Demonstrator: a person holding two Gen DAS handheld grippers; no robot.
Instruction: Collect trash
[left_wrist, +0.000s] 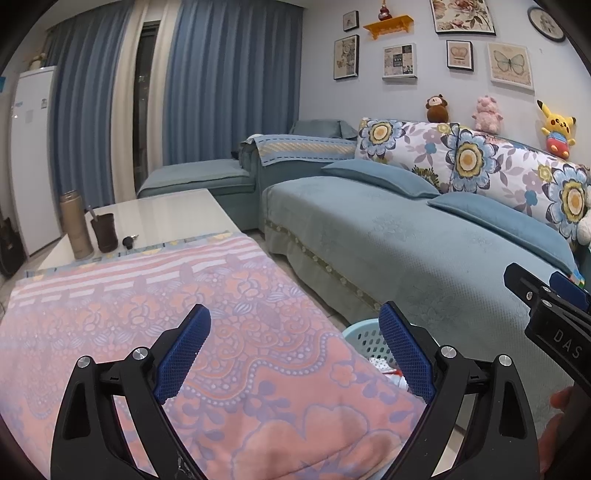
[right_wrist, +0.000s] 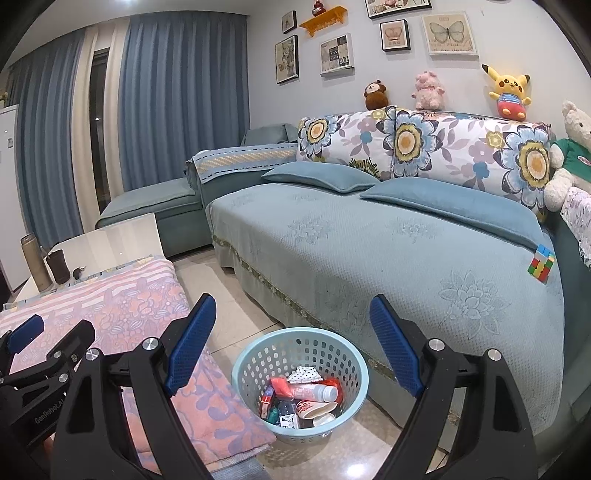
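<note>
A light blue perforated basket (right_wrist: 255, 363) stands on the tiled floor between the low table and the sofa. It holds several pieces of trash (right_wrist: 306, 397): tubes, wrappers and small boxes. My right gripper (right_wrist: 291, 325) hangs above the basket, open, nothing between its blue pads. My left gripper (left_wrist: 295, 328) is open and empty over the pink patterned cloth (left_wrist: 207, 314) on the table. The basket (left_wrist: 364, 338) peeks out behind its right finger. The other gripper shows at the edge of each view.
A teal sofa (right_wrist: 369, 240) with floral cushions and a colour cube (right_wrist: 541, 264) fills the right. At the table's far end stand a tan flask (left_wrist: 75, 223), a dark cup (left_wrist: 105, 232) and a small dark object (left_wrist: 129, 240). Blue curtains and a white fridge are at the left.
</note>
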